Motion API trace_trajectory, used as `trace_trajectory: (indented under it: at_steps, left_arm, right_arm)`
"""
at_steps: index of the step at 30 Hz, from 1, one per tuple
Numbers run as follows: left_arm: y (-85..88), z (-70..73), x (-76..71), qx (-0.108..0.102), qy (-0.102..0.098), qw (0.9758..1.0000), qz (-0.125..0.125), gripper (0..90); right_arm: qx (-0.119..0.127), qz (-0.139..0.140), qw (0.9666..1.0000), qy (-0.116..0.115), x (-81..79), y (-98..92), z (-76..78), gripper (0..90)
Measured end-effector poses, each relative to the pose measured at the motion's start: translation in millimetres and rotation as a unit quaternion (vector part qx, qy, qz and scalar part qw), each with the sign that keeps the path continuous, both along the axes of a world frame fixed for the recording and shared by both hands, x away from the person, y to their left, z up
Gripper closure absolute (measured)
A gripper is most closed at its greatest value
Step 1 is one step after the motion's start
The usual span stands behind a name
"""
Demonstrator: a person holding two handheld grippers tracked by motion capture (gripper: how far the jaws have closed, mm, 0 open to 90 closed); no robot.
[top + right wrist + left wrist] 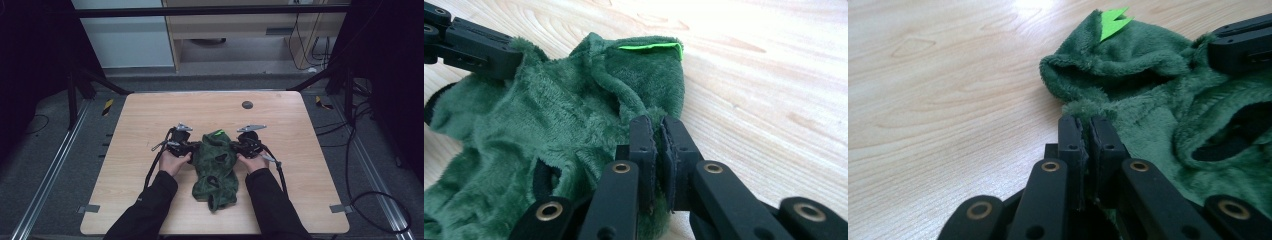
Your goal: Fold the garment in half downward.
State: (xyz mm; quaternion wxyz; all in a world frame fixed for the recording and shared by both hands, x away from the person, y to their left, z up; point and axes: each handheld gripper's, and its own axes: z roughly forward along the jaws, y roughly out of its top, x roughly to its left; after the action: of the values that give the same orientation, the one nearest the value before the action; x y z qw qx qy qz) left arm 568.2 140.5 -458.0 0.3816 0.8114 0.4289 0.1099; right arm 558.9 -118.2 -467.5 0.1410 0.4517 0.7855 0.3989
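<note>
High view: green fleece garment [216,165] mid-bench [150,115], left gripper [192,148] and right gripper [235,146] each pinching an opposite edge; best lifted evenly, keeping both pinches firm.

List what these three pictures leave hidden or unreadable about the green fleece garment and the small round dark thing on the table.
- Fluffy green fleece garment: underside hidden by its own folds, high view; lower part cut off by the frame edge, right gripper view.
- Bright green tag: any print too small to tell.
- Small round dark disc on the wooden table: too small to identify, high view.
</note>
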Motion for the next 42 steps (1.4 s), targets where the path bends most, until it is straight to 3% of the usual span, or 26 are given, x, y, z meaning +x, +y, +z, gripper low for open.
trace_trajectory:
  at_steps: [17, 31, 42]
  left_arm:
    - [2.7, 27.6, -31.6, -0.001, -0.039, 0.9988, -0.030, 85.1]
    - [11.0, 37.3, -58.4, -0.001, -0.054, 0.9974, -0.047, 85.2]
    - [14.5, 34.1, -77.3, 0.003, -0.052, 0.9969, -0.058, 85.2]
  right_arm:
    - [0.008, 0.034, 0.9985, -0.041, -21.3, -2.3, 24.8, 85.1]
    - [-0.001, 0.064, 0.9956, -0.069, -41.9, -2.3, 35.4, 85.1]
    - [0.003, 0.082, 0.9936, -0.077, -55.4, -2.2, 36.2, 85.0]
